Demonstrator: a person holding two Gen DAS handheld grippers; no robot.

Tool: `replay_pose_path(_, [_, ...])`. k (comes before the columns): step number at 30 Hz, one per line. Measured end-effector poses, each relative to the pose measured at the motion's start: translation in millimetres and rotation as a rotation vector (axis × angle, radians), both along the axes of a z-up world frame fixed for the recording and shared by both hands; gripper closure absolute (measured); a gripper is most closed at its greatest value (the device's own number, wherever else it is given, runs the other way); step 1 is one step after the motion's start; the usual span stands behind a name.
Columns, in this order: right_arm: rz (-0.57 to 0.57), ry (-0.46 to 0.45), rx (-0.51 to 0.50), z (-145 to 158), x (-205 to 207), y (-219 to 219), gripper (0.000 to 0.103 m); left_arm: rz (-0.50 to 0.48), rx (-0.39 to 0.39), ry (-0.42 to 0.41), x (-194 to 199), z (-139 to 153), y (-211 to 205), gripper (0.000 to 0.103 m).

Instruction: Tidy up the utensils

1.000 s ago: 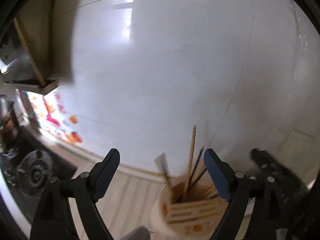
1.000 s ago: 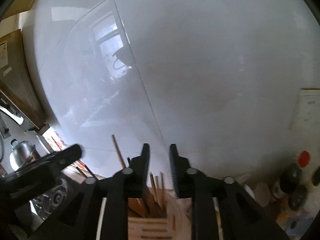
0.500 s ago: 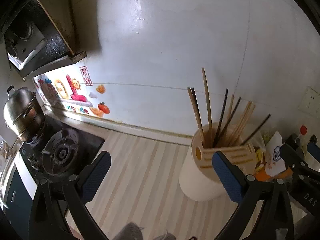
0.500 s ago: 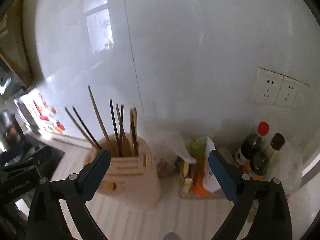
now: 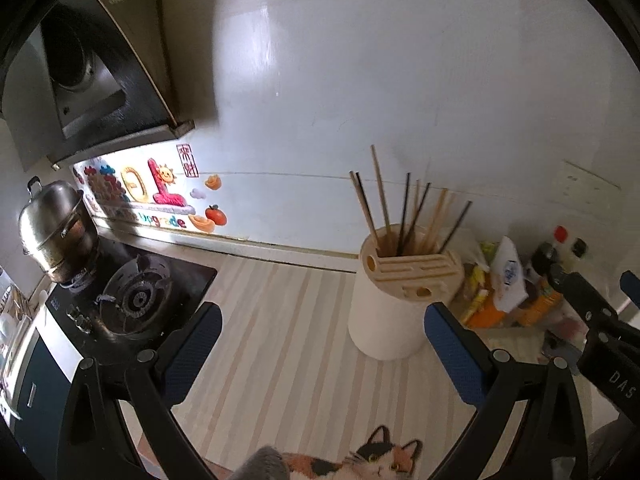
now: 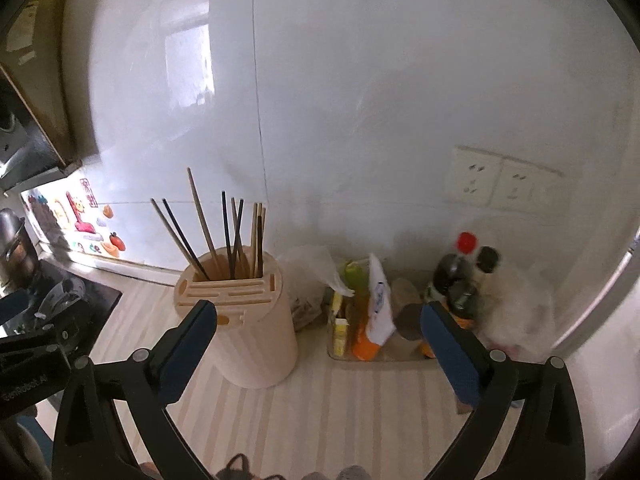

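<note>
A cream cylindrical utensil holder (image 5: pixel 390 316) stands on the striped counter (image 5: pixel 280 340) near the wall; it also shows in the right wrist view (image 6: pixel 256 336). Several wooden and black chopsticks (image 5: pixel 404 216) stand upright in it, also seen in the right wrist view (image 6: pixel 224 236). My left gripper (image 5: pixel 322 354) is open and empty, above the counter, in front and left of the holder. My right gripper (image 6: pixel 318 344) is open and empty, in front and right of the holder. The right gripper's body shows at the right edge of the left wrist view (image 5: pixel 592 320).
A gas stove (image 5: pixel 132 300) with a steel pot (image 5: pixel 56 232) lies at the left under a range hood (image 5: pixel 88 72). A tray of packets and sauce bottles (image 6: pixel 400 312) stands right of the holder. Wall sockets (image 6: pixel 500 180) are above. A cat-print mat (image 5: pixel 372 460) lies at the front edge.
Both grippers have pulled back and tilted down from the holder. The right gripper, shut one second ago, has opened. The chopsticks stay in the holder.
</note>
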State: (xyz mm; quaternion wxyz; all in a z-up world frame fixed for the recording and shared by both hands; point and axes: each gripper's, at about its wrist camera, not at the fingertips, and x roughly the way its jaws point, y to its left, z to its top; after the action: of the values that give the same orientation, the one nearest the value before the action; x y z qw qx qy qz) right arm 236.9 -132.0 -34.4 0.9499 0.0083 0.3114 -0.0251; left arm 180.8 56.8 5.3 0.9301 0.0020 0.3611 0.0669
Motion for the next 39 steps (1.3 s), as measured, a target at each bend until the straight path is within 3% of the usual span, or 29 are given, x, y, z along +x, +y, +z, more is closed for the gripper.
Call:
replay_pose_path(10, [-0.083, -0.111, -0.015, 59.2, -128.9, 10.0, 0.000, -0.094, -0.024, -0.076, -97.5, 44.0, 10.6, 0.000])
replay_pose_path(20, [-0.122, -0.111, -0.007, 83.3, -216.5, 27.5, 0.000, -0.126, -0.024, -0.128, -156.9, 63.2, 19.9, 0.000])
replay_pose_path(29, [-0.135, -0.134, -0.001, 94.3, -248.1, 33.2, 0.000, -0.115, -0.018, -0.110, -170.2, 65.8, 26.1, 0.000])
replay_pose_path(39, [-0.119, -0.105, -0.011, 101.2, -243.1, 36.7, 0.000, -0.106, -0.006, -0.045, -168.4, 66.4, 29.0, 0.000])
